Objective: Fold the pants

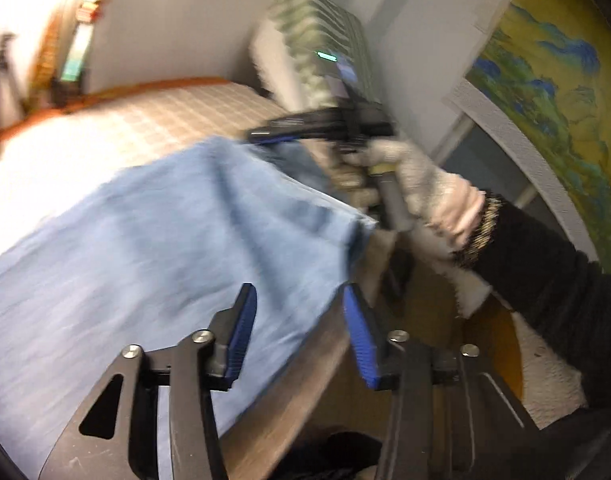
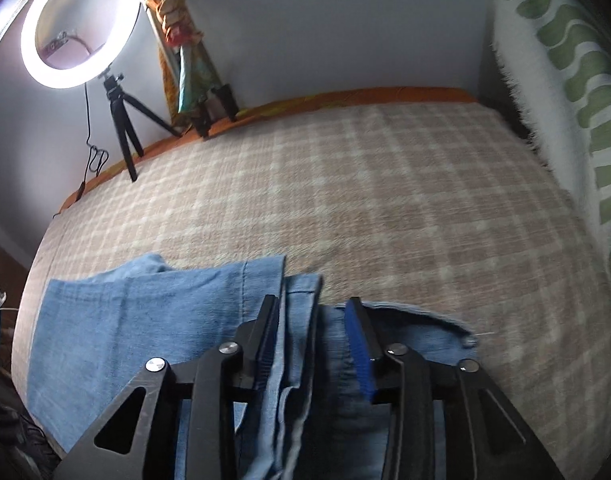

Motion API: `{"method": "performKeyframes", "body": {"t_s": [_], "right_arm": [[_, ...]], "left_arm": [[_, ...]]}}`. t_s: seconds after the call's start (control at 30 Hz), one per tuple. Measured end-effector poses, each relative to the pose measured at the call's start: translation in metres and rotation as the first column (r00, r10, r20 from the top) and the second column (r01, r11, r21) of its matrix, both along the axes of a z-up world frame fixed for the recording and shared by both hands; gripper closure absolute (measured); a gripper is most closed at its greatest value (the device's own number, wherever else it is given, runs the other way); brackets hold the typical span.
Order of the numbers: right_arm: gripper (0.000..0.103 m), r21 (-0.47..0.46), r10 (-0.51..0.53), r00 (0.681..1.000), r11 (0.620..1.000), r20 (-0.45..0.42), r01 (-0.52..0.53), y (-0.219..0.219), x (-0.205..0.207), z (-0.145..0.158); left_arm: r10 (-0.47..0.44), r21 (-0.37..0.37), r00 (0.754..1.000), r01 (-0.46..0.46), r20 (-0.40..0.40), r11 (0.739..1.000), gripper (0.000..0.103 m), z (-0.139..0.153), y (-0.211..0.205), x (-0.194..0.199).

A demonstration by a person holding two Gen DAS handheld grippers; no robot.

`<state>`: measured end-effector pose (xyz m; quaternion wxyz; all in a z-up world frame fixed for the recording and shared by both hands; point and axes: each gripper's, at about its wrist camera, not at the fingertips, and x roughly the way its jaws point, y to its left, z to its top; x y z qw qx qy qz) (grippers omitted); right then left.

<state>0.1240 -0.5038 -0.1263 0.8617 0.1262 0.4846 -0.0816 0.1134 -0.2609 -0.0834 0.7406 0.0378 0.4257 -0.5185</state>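
Denim pants (image 2: 145,320) on checked bedspread (image 2: 385,200) — ring light (image 2: 80,24) behind.

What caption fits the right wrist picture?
Right gripper open over folded jeans on a checked bed.

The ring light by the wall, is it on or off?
On: the ring light glows bright white on its tripod.

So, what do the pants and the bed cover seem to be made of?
Pants: likely denim, a faded matte blue with stitched hems and seams. Bed cover: seems a soft woven or fleecy fabric, matte, with a beige and white check; blur leaves the weave unclear.
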Motion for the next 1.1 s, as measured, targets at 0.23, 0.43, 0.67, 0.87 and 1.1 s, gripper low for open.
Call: {"method": "performKeyframes", "body": {"t_s": [0.23,0.43,0.67,0.87,1.1], "right_arm": [[0.062,0.059,0.101,0.995,0.993,0.013,-0.102,0.016,-0.017,0.027],[0.062,-0.039,0.170,0.982,0.984,-0.087,-0.174,0.057,-0.027,-0.005],[0.058,-0.193,0.111,0.983,0.972,-0.144,-0.138,0.067,-0.028,-0.029],[0.056,-0.201,0.094,0.984,0.972,-0.151,-0.123,0.066,-0.028,-0.027],[0.055,-0.201,0.082,0.990,0.974,-0.113,-0.103,0.081,-0.029,-0.009]], "left_arm": [[0.206,0.060,0.976,-0.210,0.066,0.976,0.058,-0.001,0.104,0.022],[0.393,0.089,0.920,-0.392,0.008,0.916,0.058,-0.027,0.172,0.040],[0.483,0.114,0.876,-0.478,-0.013,0.871,0.058,-0.052,0.193,0.029],[0.473,0.187,0.877,-0.480,0.085,0.857,0.058,-0.073,0.194,0.008],[0.553,0.112,0.833,-0.552,0.027,0.826,0.054,-0.072,0.220,-0.003]]}}
